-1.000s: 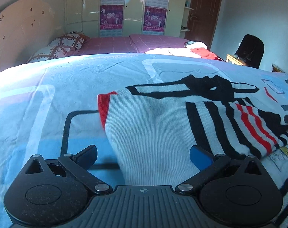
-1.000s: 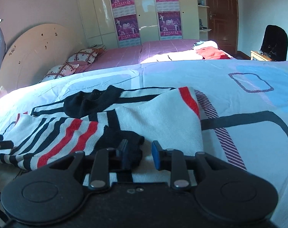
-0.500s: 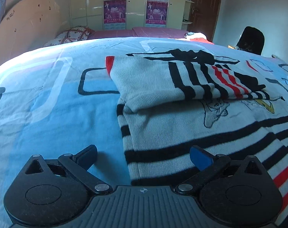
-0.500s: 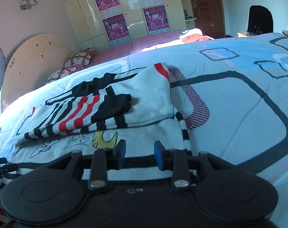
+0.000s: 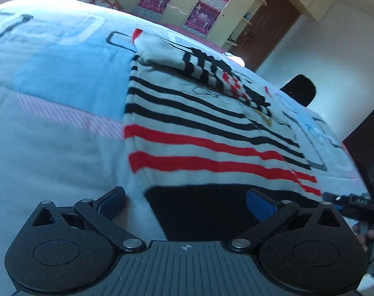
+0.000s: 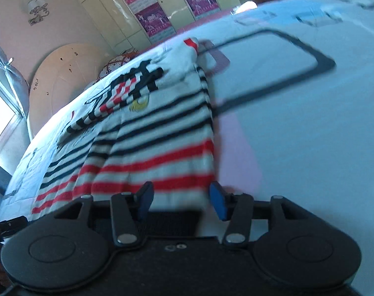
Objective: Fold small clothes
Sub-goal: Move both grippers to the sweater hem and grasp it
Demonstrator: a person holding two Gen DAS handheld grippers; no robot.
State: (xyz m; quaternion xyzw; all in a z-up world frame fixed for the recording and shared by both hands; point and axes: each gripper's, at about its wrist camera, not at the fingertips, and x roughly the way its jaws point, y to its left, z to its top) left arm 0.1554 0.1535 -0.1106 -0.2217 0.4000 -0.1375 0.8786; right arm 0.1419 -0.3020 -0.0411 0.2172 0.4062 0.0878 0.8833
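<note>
The left gripper (image 5: 185, 203) has its jaws spread wide, one blue pad over the bare bedspread (image 5: 51, 148) and the other over the black hem band of the striped sweater (image 5: 199, 133). The band's near left corner lies in the gap between them, and nothing is clamped; whether a pad touches the cloth cannot be told.

The right gripper (image 6: 180, 203) has its jaws open too, though less wide. They straddle the sweater's near right corner, where the red and white stripes meet the hem. The right-hand pad sits at the garment's side edge, the left-hand pad over the stripes. No cloth is pinched between them.

The sweater lies flat on the bedspread, hem toward both cameras, its black and red stripes running across. At its far end a sleeve (image 5: 211, 74) is folded over the chest, with a red cuff at the far corner.

The left wrist view alone shows the black hem band plainly, the tip of the other gripper at the right edge, a dark chair (image 5: 299, 91) beyond the bed and a brown door (image 5: 263, 24). The right wrist view alone shows a yellow print (image 6: 140, 103) on the chest beside the folded sleeve, a round headboard (image 6: 68, 79), a patterned pillow (image 6: 115, 63) and a wall lamp (image 6: 38, 9). Both views show the posters (image 6: 149, 17) on the wardrobe doors. Both views are blurred.
</note>
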